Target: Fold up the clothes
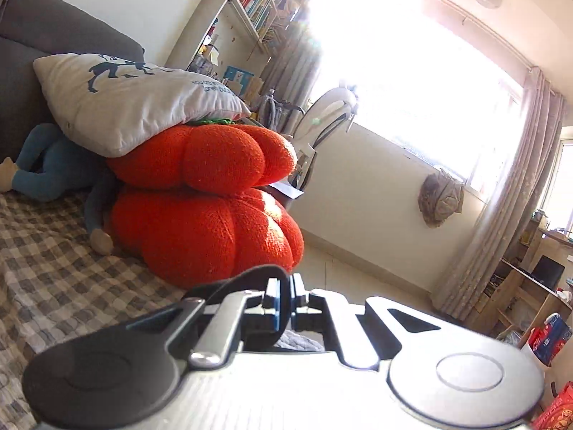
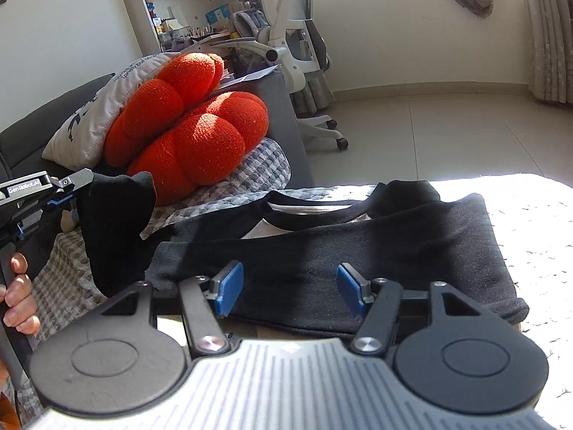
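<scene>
A black sweater [image 2: 358,247] lies partly folded on the bed, its white-lined neck opening toward the far side. My right gripper [image 2: 288,288] hovers open just above the near fold, blue pads [image 2: 229,288] spread wide with nothing between them. At the left edge of the right wrist view, my left gripper [image 2: 84,179] is held in a hand [image 2: 18,301] and lifts one black sleeve [image 2: 114,229] clear of the bed. In the left wrist view the left gripper [image 1: 284,301] is shut, with a loop of black sleeve fabric [image 1: 247,274] arching over its blue pads.
Two red pumpkin cushions [image 1: 204,200] are stacked under a grey printed pillow [image 1: 136,100] on the checked bed cover [image 1: 53,286]. A blue soft toy [image 1: 46,165] lies behind. A white office chair [image 2: 297,32], bookshelf [image 1: 265,0] and curtains [image 1: 501,208] stand beyond the bed.
</scene>
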`<action>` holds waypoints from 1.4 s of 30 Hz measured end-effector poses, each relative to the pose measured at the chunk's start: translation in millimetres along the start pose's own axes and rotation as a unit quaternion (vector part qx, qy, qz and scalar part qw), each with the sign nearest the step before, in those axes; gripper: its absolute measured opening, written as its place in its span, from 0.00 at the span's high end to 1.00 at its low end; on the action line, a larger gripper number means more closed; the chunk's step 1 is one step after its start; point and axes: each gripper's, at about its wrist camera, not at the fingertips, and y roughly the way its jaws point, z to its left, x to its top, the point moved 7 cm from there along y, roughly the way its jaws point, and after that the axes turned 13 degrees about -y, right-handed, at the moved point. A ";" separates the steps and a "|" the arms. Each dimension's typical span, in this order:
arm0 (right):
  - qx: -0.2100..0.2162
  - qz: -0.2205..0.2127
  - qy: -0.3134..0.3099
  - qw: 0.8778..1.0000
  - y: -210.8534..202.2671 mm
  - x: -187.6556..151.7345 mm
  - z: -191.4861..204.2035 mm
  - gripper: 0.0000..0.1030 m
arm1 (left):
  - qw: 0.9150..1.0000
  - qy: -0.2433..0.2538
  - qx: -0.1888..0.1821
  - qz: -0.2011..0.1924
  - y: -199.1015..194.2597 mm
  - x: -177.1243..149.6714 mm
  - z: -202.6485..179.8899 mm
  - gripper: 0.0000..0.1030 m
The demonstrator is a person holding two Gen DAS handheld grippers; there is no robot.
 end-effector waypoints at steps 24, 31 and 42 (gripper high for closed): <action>0.002 0.011 0.035 0.999 2.2 -7.8 -20.7 0.40 | 0.958 0.045 -0.069 0.273 20.9 -125.2 -13.0 0.66; 0.027 -0.005 -0.017 0.999 5.1 -0.3 9.6 0.40 | 0.965 0.032 -0.056 0.255 7.1 -69.7 2.1 0.65; 0.013 -0.006 -0.289 0.957 41.4 -2.8 106.0 0.40 | 0.977 -0.059 0.089 0.187 11.7 -25.6 72.4 0.66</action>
